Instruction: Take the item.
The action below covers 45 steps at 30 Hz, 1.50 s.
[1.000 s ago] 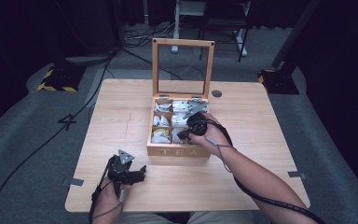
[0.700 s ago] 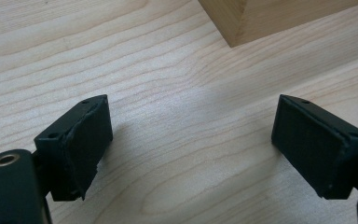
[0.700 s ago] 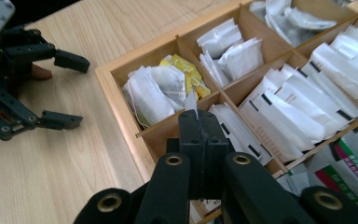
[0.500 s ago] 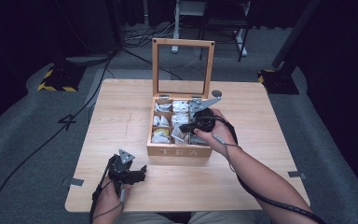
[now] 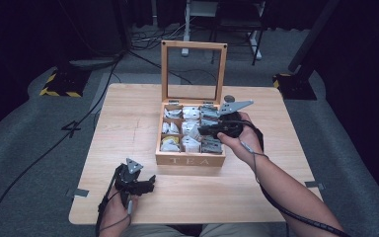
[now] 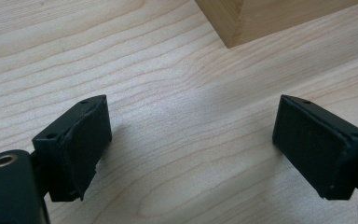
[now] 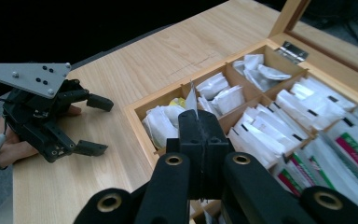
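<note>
Right gripper (image 7: 198,122) pinching white tea sachet (image 7: 191,99) above wooden tea box (image 5: 190,159), sachet mostly hidden btw jaws. Left gripper (image 6: 191,149) spread wide, low over table (image 6: 168,70), box corner cut off at frame top.

The light wooden compartment box with a raised glass-paned lid (image 5: 190,159) bears the word "TEA" in capital letters on its front wall, facing the person's side of the pale wooden table (image 5: 128,123); this is legible in the high view. On the grey carpeted floor (image 5: 29,163) to the left of the table, a dark mark shaped like the numeral "4" (image 5: 71,129) can be made out. Printing on the green-and-pink striped packets (image 7: 349,156) in the box is too small to read.
</note>
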Motion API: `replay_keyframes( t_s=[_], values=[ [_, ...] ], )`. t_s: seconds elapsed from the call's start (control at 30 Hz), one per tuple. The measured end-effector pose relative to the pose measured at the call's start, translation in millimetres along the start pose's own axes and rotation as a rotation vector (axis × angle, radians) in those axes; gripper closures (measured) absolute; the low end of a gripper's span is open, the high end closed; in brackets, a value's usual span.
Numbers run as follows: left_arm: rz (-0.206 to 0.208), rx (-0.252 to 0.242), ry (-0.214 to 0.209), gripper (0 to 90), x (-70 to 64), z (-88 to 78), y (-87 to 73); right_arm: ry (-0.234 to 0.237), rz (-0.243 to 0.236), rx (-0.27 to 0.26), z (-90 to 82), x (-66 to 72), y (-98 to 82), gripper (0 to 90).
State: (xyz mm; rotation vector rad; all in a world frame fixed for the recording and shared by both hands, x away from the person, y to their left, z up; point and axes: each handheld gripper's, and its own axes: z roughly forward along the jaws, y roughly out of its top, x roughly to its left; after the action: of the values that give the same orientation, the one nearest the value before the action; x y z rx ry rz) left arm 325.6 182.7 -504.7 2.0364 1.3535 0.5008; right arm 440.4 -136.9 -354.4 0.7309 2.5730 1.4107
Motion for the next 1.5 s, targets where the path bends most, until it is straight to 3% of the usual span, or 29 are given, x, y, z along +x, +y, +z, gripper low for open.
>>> replay_keyframes(
  t_s=[0.27, 0.6, 1.0, 1.5],
  values=[
    [0.007, 0.000, 0.000, 12.0, 0.1, -0.1, -0.1, -0.048, 0.015, -0.049, -35.1, -7.6, -5.9, 90.0],
    [0.005, 0.001, 0.000, 11.8, 0.3, -0.1, 0.0, -0.115, 0.037, -0.069, -72.6, -21.1, -16.5, 90.0],
    [0.008, 0.005, -0.004, 11.2, 0.1, 0.1, 0.1, -0.184, 0.056, -0.077, -101.4, -33.8, -27.0, 90.0],
    [0.022, 0.009, -0.008, 8.6, 0.2, 0.8, 0.7, -0.306, 0.135, -0.053, -141.2, -68.3, -52.7, 90.0]
  ],
)
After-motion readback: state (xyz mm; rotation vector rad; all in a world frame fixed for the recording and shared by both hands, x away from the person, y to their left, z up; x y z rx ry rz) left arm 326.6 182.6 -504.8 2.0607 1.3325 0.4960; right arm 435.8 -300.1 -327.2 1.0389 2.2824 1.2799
